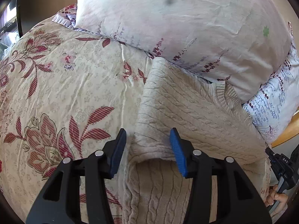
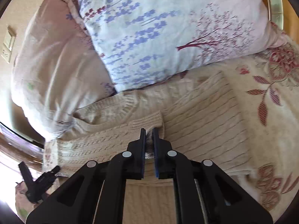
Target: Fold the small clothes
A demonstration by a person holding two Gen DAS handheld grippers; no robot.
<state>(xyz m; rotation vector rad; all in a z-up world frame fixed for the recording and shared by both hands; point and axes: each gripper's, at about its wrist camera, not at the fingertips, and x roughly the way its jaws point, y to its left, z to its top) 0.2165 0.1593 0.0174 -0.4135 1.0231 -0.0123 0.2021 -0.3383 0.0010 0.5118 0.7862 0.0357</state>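
**Sweater half-folded on the bed, right fingers pinching a knit fold**

Sweater, beige cable-knit, lay on the floral bedspread, its upper edge against the pillows. One side was already turned over onto the body, leaving a straight folded edge; ribbed neckline showed near the pale floral pillow. A second pillow, printed with blue sprigs and a purple tree, sat beside the first, just above the sweater in the right wrist view.

Left gripper was above the sweater's folded edge near the hem. Its blue-padded fingers stood apart, one pad over the knit, the other over the bedspread just beside it; nothing pressed between them. Whether the pads touched the cloth could not be told.

Right gripper had its fingers closed nearly together on a bunched bit of the sweater, a small tuft of knit visible in the narrow gap. The pinch sat at the corner where a cable-knit flap met the ribbed folded panel.

Part of a hand on the other gripper's handle showed at the left view's lower right edge. Wooden bed frame was visible past the pillows.
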